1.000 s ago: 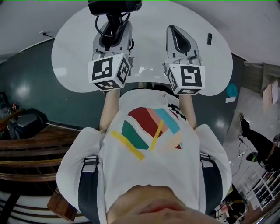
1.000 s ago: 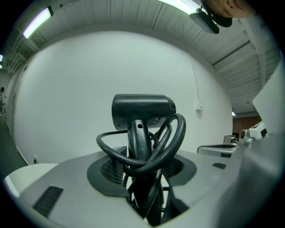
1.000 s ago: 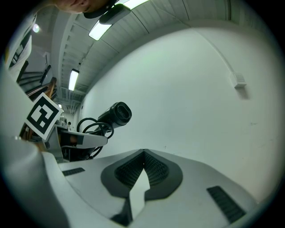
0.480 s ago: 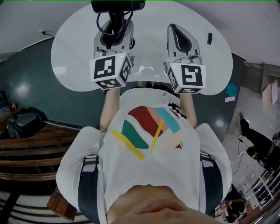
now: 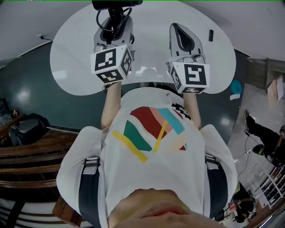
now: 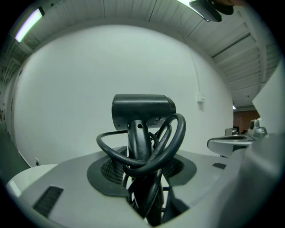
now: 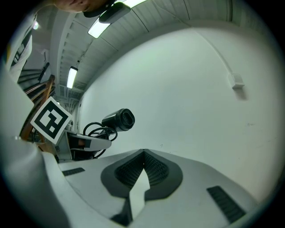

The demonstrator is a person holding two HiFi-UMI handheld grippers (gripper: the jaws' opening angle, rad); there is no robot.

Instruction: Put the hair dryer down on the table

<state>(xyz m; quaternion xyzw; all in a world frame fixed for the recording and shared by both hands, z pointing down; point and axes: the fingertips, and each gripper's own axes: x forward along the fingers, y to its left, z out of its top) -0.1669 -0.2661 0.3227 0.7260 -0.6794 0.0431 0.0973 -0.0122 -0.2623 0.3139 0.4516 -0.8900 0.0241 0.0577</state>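
A black hair dryer [image 5: 116, 4] hangs over the far part of the round white table [image 5: 71, 53], barrel up at the picture's top edge. My left gripper [image 5: 114, 27] is shut on its handle. In the left gripper view the hair dryer [image 6: 142, 111] stands upright between the jaws of the left gripper [image 6: 142, 167], with its black cord [image 6: 174, 136] looped round the handle. My right gripper [image 5: 174, 27] is held level beside it, shut and empty; its pads meet at the tip of the right gripper [image 7: 142, 152]. The right gripper view shows the hair dryer [image 7: 118, 120] at the left.
A small black object [image 5: 210, 34] lies on the table's far right. Dark green floor surrounds the table, with wooden furniture [image 5: 26, 151] at the left and a blue object [image 5: 236, 87] on the floor at the right. A white wall stands behind the table.
The left gripper with the hair dryer has shifted slightly farther out over the table. The right gripper has kept still.
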